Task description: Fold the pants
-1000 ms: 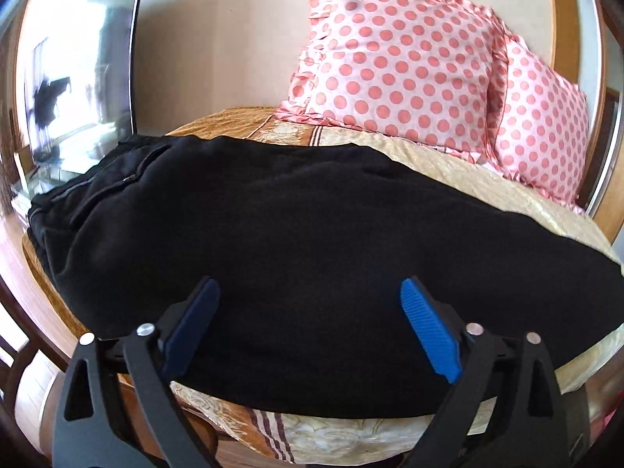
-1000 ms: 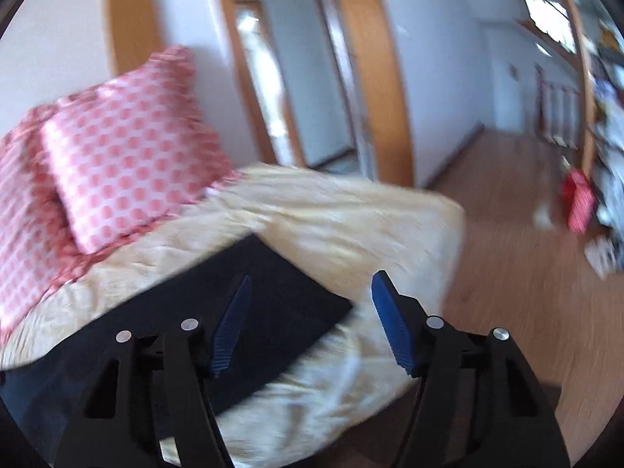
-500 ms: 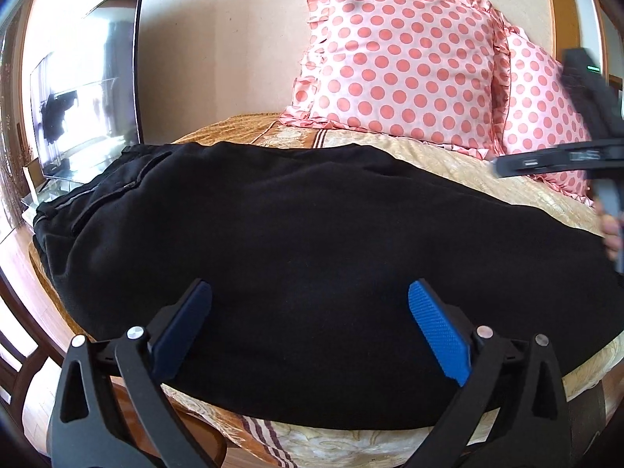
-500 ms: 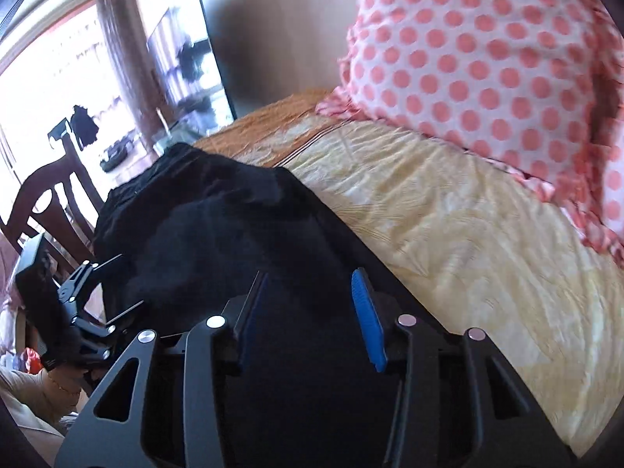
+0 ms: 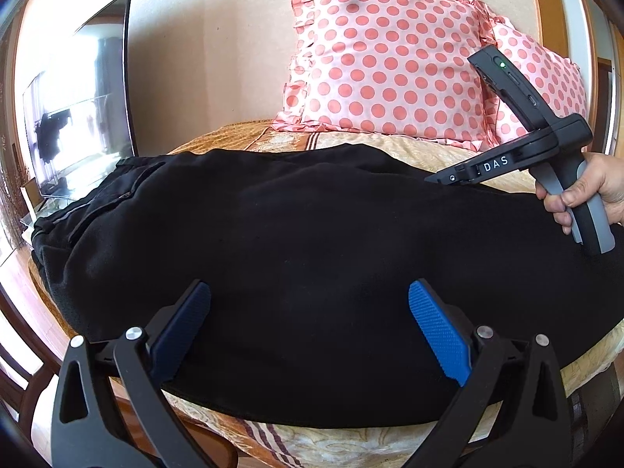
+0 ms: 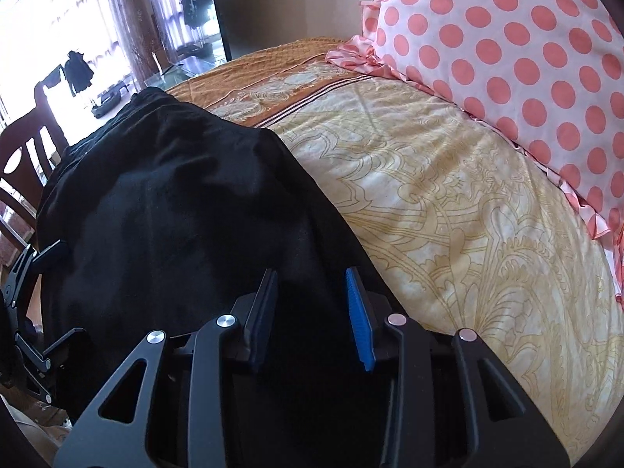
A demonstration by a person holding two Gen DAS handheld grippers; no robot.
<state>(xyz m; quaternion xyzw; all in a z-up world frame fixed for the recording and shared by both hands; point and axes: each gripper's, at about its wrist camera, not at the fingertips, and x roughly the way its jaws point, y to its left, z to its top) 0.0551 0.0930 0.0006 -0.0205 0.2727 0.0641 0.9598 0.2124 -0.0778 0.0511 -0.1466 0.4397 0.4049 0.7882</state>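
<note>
Black pants (image 5: 304, 226) lie flat across the bed, waistband to the left. My left gripper (image 5: 308, 300) hovers open over their near edge, with nothing pinched. A hand (image 5: 600, 191) holds my right gripper (image 5: 440, 178) at the pants' far edge, just in front of the pillows. In the right wrist view the right gripper (image 6: 312, 300) points down onto the pants (image 6: 175, 214). Its jaws are closing, a narrow gap remains, and black fabric lies between the pads. The left gripper (image 6: 74, 288) shows at the left edge of that view.
Two pink polka-dot pillows (image 5: 394, 62) lean on the wall behind the pants. A yellow patterned bedspread (image 6: 448, 195) covers the bed. A TV screen (image 5: 78, 117) stands at the left. A wooden chair (image 6: 23, 156) is by the bed's end.
The right gripper swung from the foot of the bed to the pants' far edge by the pillows, rolled over, and narrowed its jaws. The left gripper stayed put.
</note>
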